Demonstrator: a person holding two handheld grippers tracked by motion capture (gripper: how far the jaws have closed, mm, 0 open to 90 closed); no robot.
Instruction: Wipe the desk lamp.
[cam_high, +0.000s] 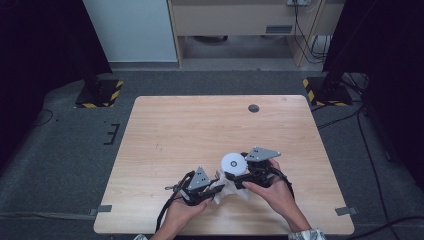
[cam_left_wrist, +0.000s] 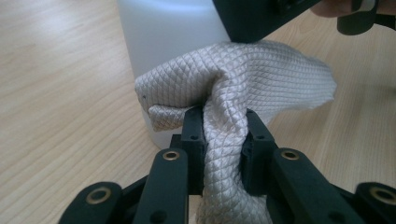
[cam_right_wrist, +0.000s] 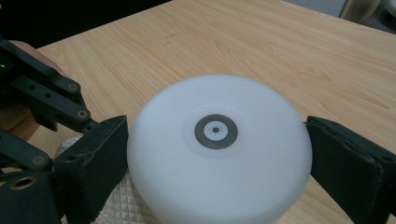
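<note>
Cloth: a pale quilted cloth (cam_left_wrist: 243, 88) was bunched between the jaws of the left gripper (cam_left_wrist: 224, 140), its free part fanning out against the side of the bottle (cam_left_wrist: 163, 37).
Cloth, place: near the front edge of the table (cam_high: 200, 120), just in front of the bottle and between the two grippers, as the high view showed it (cam_high: 231, 186).
Cloth, contact: it touched the bottle's wall in the left gripper view; in the right gripper view a corner of it (cam_right_wrist: 121, 205) lay at the bottle's foot beside the left-hand jaw.
Bottle: a white, round, frosted thing, upright on the table, its flat top bearing a small grey ring with a pale centre (cam_right_wrist: 215, 131).
Bottle, place: right of centre at the front of the table, seen from above as a white disc (cam_high: 233, 162).
Left gripper: pressed together on a fold of the cloth, pinching it tight, the jaws pointing toward the bottle; held in the left hand (cam_high: 182, 212).
Right gripper: the right gripper (cam_right_wrist: 217, 154) had its jaws spread wide, one on each side of the bottle, both pads against its wall, clasping it.
Right hand: the right hand (cam_high: 275, 192) held its gripper from the person's side, the grey plate (cam_high: 262, 153) on top.
Table: light wood grain, with a small dark round hole (cam_high: 253, 108) near its far edge.
Floor: grey, with two black stands marked in yellow stripes (cam_high: 100, 92) beyond the table's far corners.
</note>
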